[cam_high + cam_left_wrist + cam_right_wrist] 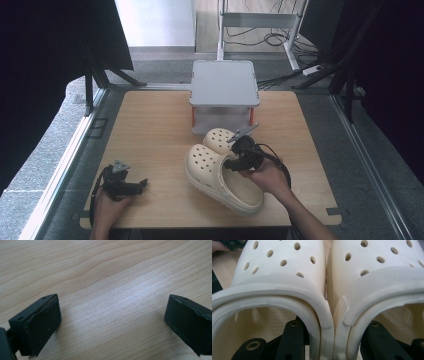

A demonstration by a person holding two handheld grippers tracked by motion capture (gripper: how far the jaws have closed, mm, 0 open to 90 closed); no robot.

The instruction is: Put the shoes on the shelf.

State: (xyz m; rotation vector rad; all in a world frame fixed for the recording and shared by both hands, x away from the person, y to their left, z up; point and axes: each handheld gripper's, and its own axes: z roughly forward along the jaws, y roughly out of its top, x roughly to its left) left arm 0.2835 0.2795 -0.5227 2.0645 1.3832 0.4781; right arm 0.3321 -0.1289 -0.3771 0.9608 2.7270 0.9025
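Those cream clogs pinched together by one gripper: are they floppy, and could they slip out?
The clogs look like thick moulded foam, so probably light and slightly springy, not floppy. The right gripper has one finger inside each shoe, squeezing the two inner walls together; that grip likely holds, though the unsupported toes could sag or twist. Their ribbed sides probably resist slipping.

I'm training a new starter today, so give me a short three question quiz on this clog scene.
1. True or false: the right tongs have one jaw inside each cream clog.
2. What lies between the left tongs: A a clog, B nothing, C the box?
3. What stands on the table behind the clogs?

Key: 1 true, pinching their inner walls together. 2 B, only bare wood. 3 A grey lidded box.
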